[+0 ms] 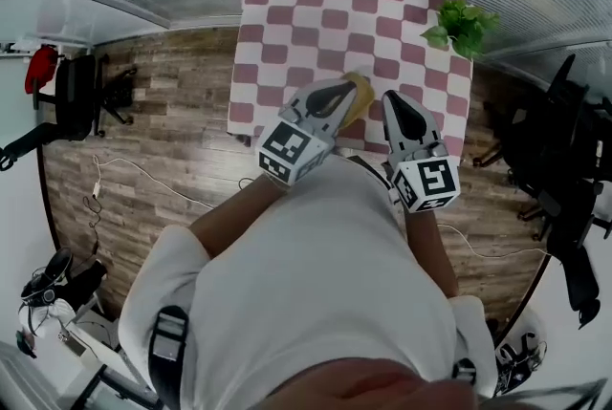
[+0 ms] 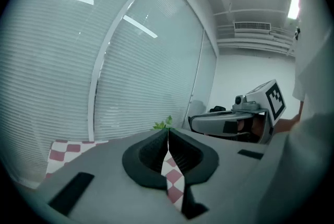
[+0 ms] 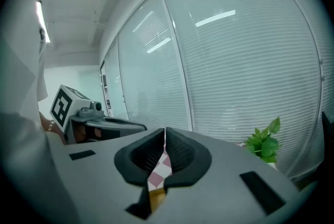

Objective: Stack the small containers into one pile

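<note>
In the head view a tan-yellow object [image 1: 360, 98], apparently the containers, lies near the front edge of a table with a pink-and-white checked cloth [image 1: 316, 16]. Both grippers partly cover it, so I cannot tell how many pieces there are. My left gripper [image 1: 335, 94] hovers just left of it and my right gripper [image 1: 395, 104] just right of it. The left gripper's jaws [image 2: 168, 137] are shut with nothing between them. The right gripper's jaws [image 3: 165, 138] are shut too, with a sliver of the yellow object [image 3: 156, 198] showing below them.
A small green plant [image 1: 462, 24] stands at the table's far right corner. Window blinds run behind the table. Black office chairs stand on the wood floor at the left [image 1: 76, 93] and right [image 1: 564, 169]. A white cable [image 1: 143, 174] lies on the floor.
</note>
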